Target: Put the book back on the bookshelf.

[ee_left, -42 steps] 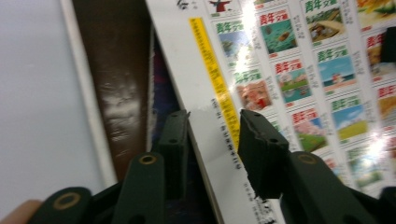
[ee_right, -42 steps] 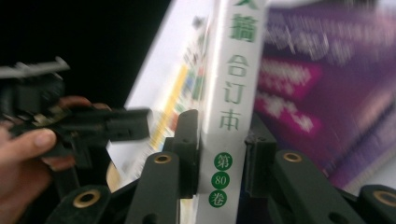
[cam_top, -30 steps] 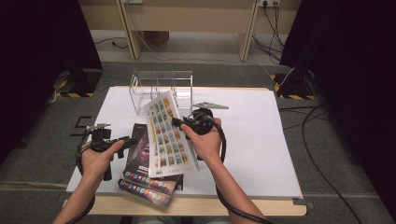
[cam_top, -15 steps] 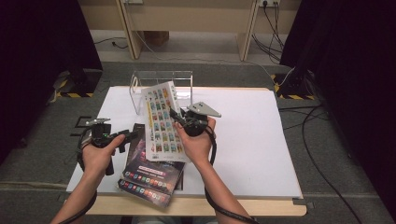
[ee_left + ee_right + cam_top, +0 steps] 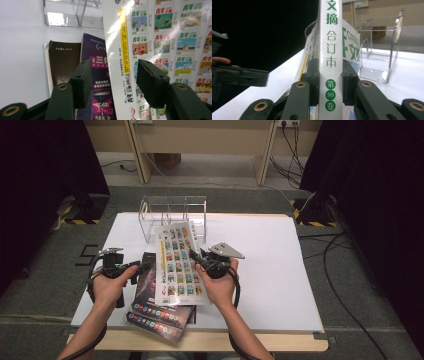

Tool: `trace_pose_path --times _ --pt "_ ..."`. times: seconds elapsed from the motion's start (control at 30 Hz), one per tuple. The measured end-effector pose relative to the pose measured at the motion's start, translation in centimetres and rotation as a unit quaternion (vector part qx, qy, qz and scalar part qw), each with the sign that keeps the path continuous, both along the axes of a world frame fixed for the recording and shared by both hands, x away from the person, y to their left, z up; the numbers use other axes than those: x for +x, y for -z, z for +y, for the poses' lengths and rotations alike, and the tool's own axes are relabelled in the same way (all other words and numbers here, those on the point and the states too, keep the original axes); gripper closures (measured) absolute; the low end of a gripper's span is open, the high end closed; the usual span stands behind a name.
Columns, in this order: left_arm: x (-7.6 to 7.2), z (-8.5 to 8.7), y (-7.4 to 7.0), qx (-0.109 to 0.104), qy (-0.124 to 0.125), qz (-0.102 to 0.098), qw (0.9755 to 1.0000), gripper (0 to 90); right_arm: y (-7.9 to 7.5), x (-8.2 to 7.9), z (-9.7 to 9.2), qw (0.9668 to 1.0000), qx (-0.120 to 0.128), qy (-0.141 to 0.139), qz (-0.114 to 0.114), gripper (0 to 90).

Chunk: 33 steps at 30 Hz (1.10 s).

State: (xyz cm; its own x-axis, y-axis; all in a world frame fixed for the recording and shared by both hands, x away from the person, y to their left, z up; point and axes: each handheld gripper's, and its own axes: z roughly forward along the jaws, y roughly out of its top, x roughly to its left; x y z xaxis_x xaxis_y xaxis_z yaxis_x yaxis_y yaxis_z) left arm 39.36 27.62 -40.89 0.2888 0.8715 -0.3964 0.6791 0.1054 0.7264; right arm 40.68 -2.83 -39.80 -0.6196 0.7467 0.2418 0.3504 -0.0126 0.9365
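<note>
1. White table (image 5: 280, 270) on a grey floor, with dark curtains at both sides and a pale wooden frame behind; this is the work surface.
2. Right gripper (image 5: 196, 259): jaws clamped on the spine of a thick white book (image 5: 176, 264). In the right gripper view the pads press both sides of the spine (image 5: 330, 62).
3. Spine text, read from that view, runs downward in green: "文摘", "合订本", then "第 80 卷" in green discs. A cover beside the spine shows large green letters, partly cut off.
4. Book cover, in the left gripper view (image 5: 160, 45): a grid of small magazine covers, each headed "青年文摘", plus a yellow strip with small print too fine to read.
5. Book position: held off the table, tilted, its top edge toward a clear rack (image 5: 172, 215), which stands at the far edge of the table.
6. Left gripper (image 5: 142, 266): jaws apart and have just been opening; nothing is pressed between them. The book's left edge lies just past the tips.
7. Below the book, flat on the table: a purple book (image 5: 100, 75) marked "三体", and beside it a dark brown book (image 5: 63, 62) with small unreadable lettering.
8. Right hand (image 5: 217, 285): wraps the gripper body from below, forearm entering from the bottom edge.
9. Left hand (image 5: 111, 285): holds its gripper level, pointing right toward the book.
</note>
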Motion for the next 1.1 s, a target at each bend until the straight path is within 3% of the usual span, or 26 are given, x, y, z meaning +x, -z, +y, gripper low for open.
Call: trace_pose_path --times 0.1,0.23,0.3,0.37,0.43,0.57,0.67,0.87,0.97,1.03,1.07,1.1 --pt "0.2 -0.2 0.4 -0.002 0.0 0.006 1.0 44.3 0.0 0.1 0.0 0.9998 -0.01 -0.007 0.015 73.8" --pt "0.1 -0.1 0.5 -0.001 0.0 0.006 1.0 44.5 0.5 1.3 -1.2 0.9957 0.019 0.006 0.09 73.7" --pt "0.2 0.0 0.5 0.004 -0.002 0.006 1.0 44.7 0.9 1.6 -1.8 0.9939 0.027 0.012 0.106 73.5" --pt "0.2 -0.1 0.5 0.004 -0.001 0.006 1.0 44.8 1.0 1.5 -1.9 0.9943 0.023 0.013 0.103 73.4" --pt "0.3 -0.4 0.6 0.006 0.003 0.008 0.9999 44.7 1.0 1.0 -1.6 0.997 0.008 -0.002 0.077 73.3" --pt "0.4 -1.1 0.5 0.0 0.007 0.007 0.9999 44.4 0.5 0.7 -0.7 0.9978 -0.021 -0.018 0.06 73.6" --pt "0.4 -1.4 -0.3 -0.006 0.011 -0.003 0.9999 42.9 0.4 0.2 0.0 0.9979 -0.046 -0.02 0.041 73.8" --pt "0.4 -2.0 -2.0 -0.001 0.018 -0.022 0.9996 40.3 0.3 0.0 0.2 0.9987 -0.036 -0.009 0.036 74.2" --pt "0.2 -1.9 -2.5 -0.002 0.013 -0.032 0.9994 39.8 -1.0 0.6 0.1 0.999 -0.013 -0.008 0.043 74.4" --pt "0.1 -1.8 -2.6 -0.002 0.012 -0.033 0.9994 39.9 -1.6 0.8 0.2 0.9993 -0.008 -0.007 0.036 74.5" --pt "0.0 -1.4 -2.8 -0.003 0.005 -0.041 0.9991 39.9 -3.1 1.2 0.3 0.9998 0.008 -0.003 0.016 74.5" --pt "0.0 -1.4 -2.8 -0.003 0.005 -0.041 0.9991 39.9 -3.1 1.2 0.3 0.9998 0.008 -0.003 0.016 74.5"
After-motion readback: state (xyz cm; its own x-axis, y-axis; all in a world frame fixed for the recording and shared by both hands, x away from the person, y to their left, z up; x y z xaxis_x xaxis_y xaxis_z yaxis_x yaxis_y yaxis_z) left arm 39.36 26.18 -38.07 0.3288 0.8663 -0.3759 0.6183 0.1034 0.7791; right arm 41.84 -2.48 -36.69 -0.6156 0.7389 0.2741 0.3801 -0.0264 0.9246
